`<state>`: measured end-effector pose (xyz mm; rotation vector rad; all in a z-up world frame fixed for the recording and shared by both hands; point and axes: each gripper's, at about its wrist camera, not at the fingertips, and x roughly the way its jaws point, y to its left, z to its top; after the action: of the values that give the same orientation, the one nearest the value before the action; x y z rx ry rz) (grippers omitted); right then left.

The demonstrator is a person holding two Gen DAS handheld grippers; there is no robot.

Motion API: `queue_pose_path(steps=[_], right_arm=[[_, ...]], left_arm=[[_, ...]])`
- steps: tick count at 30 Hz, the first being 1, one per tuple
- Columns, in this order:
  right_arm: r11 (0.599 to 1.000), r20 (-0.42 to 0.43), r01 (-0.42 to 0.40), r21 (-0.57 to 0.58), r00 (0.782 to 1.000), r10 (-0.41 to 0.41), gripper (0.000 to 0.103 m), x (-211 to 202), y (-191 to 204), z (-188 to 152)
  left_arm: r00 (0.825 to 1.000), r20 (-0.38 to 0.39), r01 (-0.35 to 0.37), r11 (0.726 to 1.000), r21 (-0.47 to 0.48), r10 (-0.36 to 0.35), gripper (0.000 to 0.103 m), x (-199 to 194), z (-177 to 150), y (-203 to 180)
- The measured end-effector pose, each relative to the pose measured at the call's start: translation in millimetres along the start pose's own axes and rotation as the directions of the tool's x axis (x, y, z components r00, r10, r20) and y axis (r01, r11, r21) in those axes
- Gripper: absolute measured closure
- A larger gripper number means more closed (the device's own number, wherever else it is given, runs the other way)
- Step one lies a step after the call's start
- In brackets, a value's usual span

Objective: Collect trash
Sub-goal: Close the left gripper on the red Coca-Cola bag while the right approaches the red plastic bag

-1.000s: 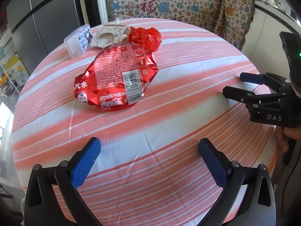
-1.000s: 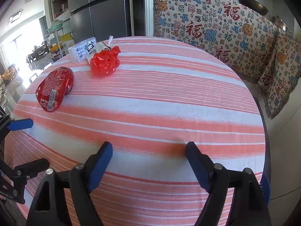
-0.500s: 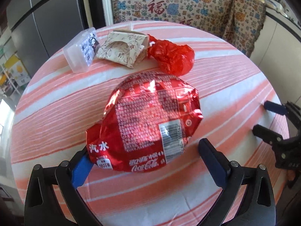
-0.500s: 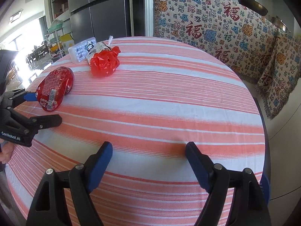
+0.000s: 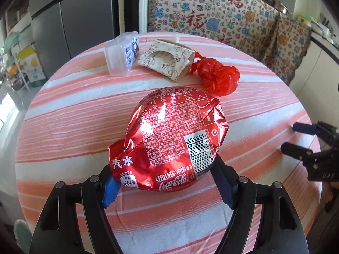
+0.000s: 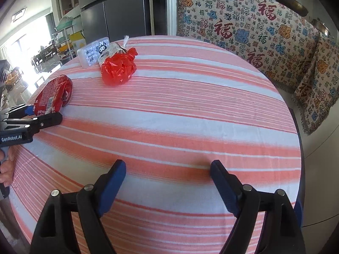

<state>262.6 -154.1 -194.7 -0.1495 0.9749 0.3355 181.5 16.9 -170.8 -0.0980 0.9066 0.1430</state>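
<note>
A crushed red Coca-Cola can (image 5: 171,139) lies on the round striped table (image 5: 63,127). My left gripper (image 5: 167,180) has its two fingers on either side of the can's near end, jaws wide, touching or nearly touching it. The can also shows in the right wrist view (image 6: 53,99) with the left gripper (image 6: 40,114) around it. A crumpled red plastic bag (image 5: 218,76) lies just beyond the can and shows in the right wrist view (image 6: 118,68). My right gripper (image 6: 167,173) is open and empty over the table's near side; it shows in the left wrist view (image 5: 296,137).
A patterned paper box (image 5: 167,60) and a clear plastic case (image 5: 121,53) sit at the far side of the table. A fridge (image 5: 70,14) stands behind on the left. A patterned cloth (image 6: 254,27) covers furniture behind the table.
My left gripper has moved forward to the can until its fingers sit on either side of it, and the jaws have narrowed slightly. The right gripper has stayed still.
</note>
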Motion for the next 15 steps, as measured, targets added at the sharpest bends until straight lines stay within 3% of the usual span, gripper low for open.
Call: queue_pose_path(steps=[4, 8, 11, 12, 13, 15], right_arm=[[0.994, -0.015, -0.112, 0.017, 0.994, 0.112, 0.020, 15, 12, 45], [0.984, 0.008, -0.176, -0.035, 0.984, 0.176, 0.020, 26, 47, 99], [0.982, -0.027, -0.182, -0.049, 0.983, 0.180, 0.021, 44, 70, 126], [0.985, -0.048, -0.163, -0.062, 0.986, 0.161, 0.028, 52, 75, 130], [0.987, -0.068, -0.138, -0.077, 0.989, 0.133, 0.047, 59, 78, 133], [0.991, -0.087, -0.109, -0.074, 0.991, 0.102, 0.075, 65, 74, 132]], left_arm=[[0.999, -0.009, -0.036, 0.999, 0.029, 0.036, 0.025, 4, 2, -10], [1.000, -0.006, -0.021, 1.000, 0.018, 0.021, 0.025, 2, 2, -7], [1.000, -0.006, -0.022, 1.000, 0.019, 0.022, 0.025, 2, 1, -8], [1.000, -0.007, -0.022, 1.000, 0.021, 0.022, 0.025, 2, 1, -8], [1.000, -0.007, -0.021, 1.000, 0.023, 0.021, 0.025, 2, 1, -7], [1.000, -0.008, -0.018, 1.000, 0.025, 0.019, 0.025, 2, 1, -6]])
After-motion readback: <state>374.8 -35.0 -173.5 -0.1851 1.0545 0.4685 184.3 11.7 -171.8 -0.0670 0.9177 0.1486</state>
